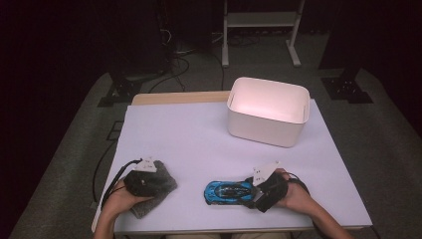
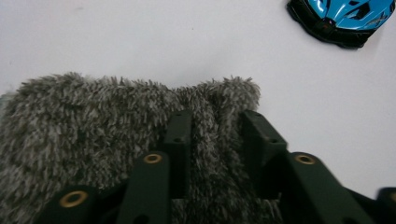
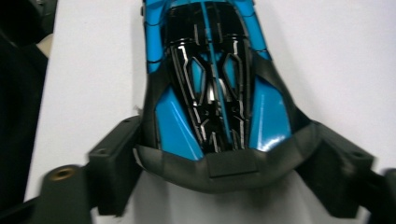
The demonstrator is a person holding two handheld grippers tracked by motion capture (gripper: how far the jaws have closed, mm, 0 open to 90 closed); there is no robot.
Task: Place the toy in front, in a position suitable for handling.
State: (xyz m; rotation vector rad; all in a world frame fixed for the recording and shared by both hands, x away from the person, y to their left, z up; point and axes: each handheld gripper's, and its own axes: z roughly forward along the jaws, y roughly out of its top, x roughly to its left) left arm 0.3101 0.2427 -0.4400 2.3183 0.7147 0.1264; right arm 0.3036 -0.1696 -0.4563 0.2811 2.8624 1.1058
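Note:
A grey fuzzy cloth lies bunched near the table's front left corner. My left gripper comes down on it, and in the left gripper view the two black jaws pinch a raised fold of the cloth between them. A blue and black toy car rests on the white table at the front middle, nose to the left. My right gripper sits at its rear end. In the right gripper view both jaws press against the sides of the car's tail.
A white open bin stands at the back right of the table. The car's nose appears at the top right of the left gripper view. Cables trail off the table's left edge. A white stand is on the floor behind.

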